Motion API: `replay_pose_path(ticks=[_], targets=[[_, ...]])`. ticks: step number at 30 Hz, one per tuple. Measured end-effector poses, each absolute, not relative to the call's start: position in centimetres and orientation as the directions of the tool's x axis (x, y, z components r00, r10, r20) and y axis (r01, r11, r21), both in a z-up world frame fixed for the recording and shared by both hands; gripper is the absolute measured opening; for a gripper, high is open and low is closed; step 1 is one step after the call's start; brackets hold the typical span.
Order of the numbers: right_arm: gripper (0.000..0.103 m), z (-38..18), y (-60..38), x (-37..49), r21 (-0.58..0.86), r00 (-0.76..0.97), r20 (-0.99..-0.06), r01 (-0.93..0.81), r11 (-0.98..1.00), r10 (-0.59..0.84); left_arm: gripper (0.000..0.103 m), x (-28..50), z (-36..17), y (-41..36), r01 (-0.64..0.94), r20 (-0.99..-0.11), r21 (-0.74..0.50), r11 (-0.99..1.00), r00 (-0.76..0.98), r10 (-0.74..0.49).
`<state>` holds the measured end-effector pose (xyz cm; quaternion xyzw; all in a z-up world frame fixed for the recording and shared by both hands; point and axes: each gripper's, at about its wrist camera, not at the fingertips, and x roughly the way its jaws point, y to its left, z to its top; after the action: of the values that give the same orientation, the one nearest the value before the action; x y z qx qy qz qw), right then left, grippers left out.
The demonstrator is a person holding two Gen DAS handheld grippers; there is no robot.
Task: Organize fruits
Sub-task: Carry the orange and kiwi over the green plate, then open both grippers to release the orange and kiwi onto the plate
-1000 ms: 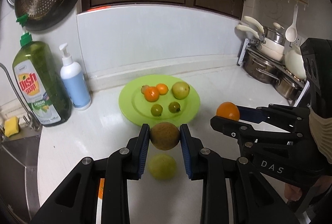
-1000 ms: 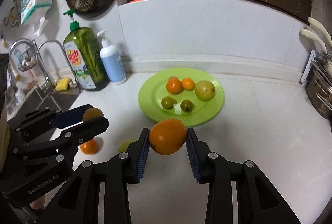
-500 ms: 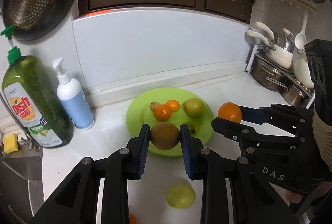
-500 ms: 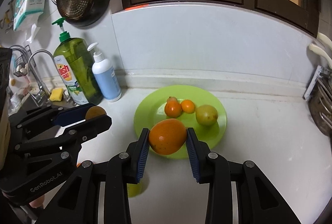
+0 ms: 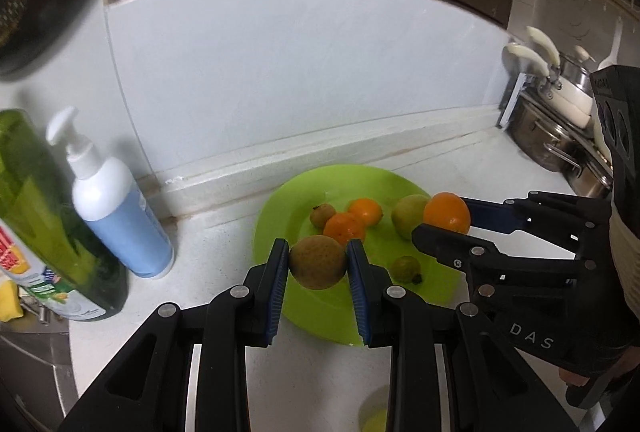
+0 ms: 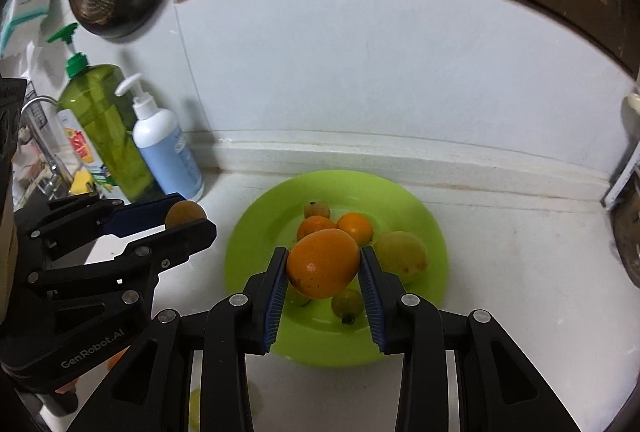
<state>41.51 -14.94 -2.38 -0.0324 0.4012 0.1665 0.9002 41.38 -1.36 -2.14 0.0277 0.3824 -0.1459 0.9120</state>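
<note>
Two hand-held grippers, left (image 5: 318, 264) pinching brown fruit (image 5: 317, 262), right (image 6: 323, 266) pinching orange (image 6: 323, 263), above crowded plate (image 6: 256, 244).

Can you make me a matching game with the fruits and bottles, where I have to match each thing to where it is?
Things:
1. brown fruit
2. big orange
3. green plate
4. white pump bottle

Places:
A. on the counter, with small fruits lying on it
B. squeezed in the right gripper
C. standing by the wall beside the green soap bottle
D. squeezed in the left gripper

Pairs: 1-D, 2-B, 3-A, 4-C
</note>
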Motion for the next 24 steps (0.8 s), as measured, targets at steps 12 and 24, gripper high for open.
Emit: replay_pose_path(ticks=[12,24], targets=[[0.036,-5.7,-14.7,45.0,0.091,0.564,-0.783,-0.314,0.945,0.263,0.03,44.8,-4.9,-2.4,0.293,-0.758,-0.068,0.954,0.607,-0.24],[0.036,-7.2,-14.4,46.3,0.088,0.538,-0.804,-0.312,0.946,0.253,0.03,46.5,-6.5,-2.4,0.297,-0.785,-0.076,0.952,0.571,-0.241]])
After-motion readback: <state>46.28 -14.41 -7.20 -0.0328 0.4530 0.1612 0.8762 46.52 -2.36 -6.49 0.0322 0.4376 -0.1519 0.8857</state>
